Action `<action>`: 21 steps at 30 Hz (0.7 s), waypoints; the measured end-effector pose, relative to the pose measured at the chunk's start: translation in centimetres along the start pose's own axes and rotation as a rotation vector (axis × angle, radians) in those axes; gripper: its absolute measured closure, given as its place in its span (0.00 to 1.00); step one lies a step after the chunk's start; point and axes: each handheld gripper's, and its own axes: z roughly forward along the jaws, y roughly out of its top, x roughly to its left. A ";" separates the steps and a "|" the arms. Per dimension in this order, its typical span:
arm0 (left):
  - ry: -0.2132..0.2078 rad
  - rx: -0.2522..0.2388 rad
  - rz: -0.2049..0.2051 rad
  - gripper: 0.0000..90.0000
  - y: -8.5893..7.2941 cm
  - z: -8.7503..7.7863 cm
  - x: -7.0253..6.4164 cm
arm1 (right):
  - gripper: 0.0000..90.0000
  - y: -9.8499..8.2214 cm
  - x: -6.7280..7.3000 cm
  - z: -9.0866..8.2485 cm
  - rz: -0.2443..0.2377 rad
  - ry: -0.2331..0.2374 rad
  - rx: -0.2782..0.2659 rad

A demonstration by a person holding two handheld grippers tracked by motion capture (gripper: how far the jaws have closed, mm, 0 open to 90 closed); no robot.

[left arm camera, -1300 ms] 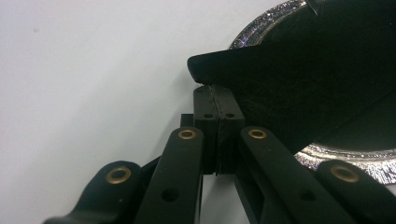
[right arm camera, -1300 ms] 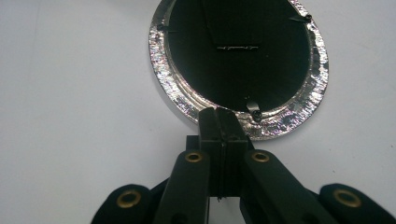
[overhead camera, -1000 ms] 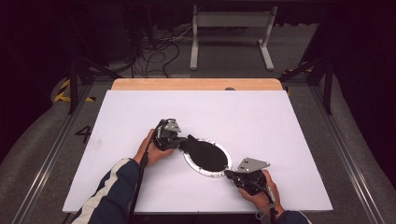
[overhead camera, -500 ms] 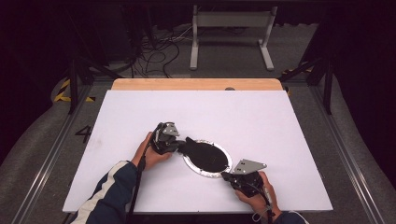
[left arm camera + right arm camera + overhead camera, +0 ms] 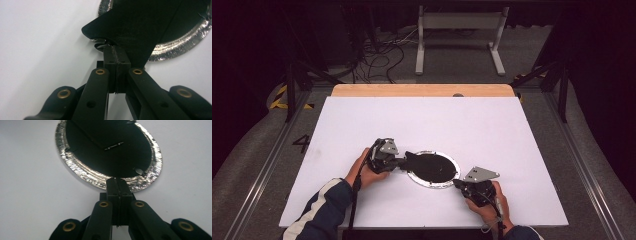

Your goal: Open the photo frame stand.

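The left gripper (image 5: 117, 58) grips the black film (image 5: 140, 27) while the right gripper (image 5: 117, 185) pins the foil dish (image 5: 75, 167); next, peel steadily.

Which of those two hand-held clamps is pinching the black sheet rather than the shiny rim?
The left gripper: its shut jaws clamp a corner of the black sheet. The right gripper is shut at the foil tray's silver rim instead.

The black sheet (image 5: 140, 27) hides the dish (image 5: 175, 42) floor and runs off the top edge in the left gripper view. Whether the right gripper (image 5: 117, 182) pinches the rim or merely touches it cannot be told. The person's sleeve (image 5: 319, 210) is cut by the bottom edge.
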 end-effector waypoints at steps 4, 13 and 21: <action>-0.005 0.006 0.003 1.00 -0.3 -0.3 -0.4 | 1.00 0.1 -0.8 0.1 0.033 -0.024 0.001; -0.004 0.003 0.018 0.99 -0.7 -0.5 -0.8 | 1.00 0.0 0.1 -0.1 0.006 0.034 0.007; 0.000 -0.001 0.016 0.99 -0.8 -0.5 -0.9 | 1.00 0.2 0.9 0.3 -0.014 0.050 0.006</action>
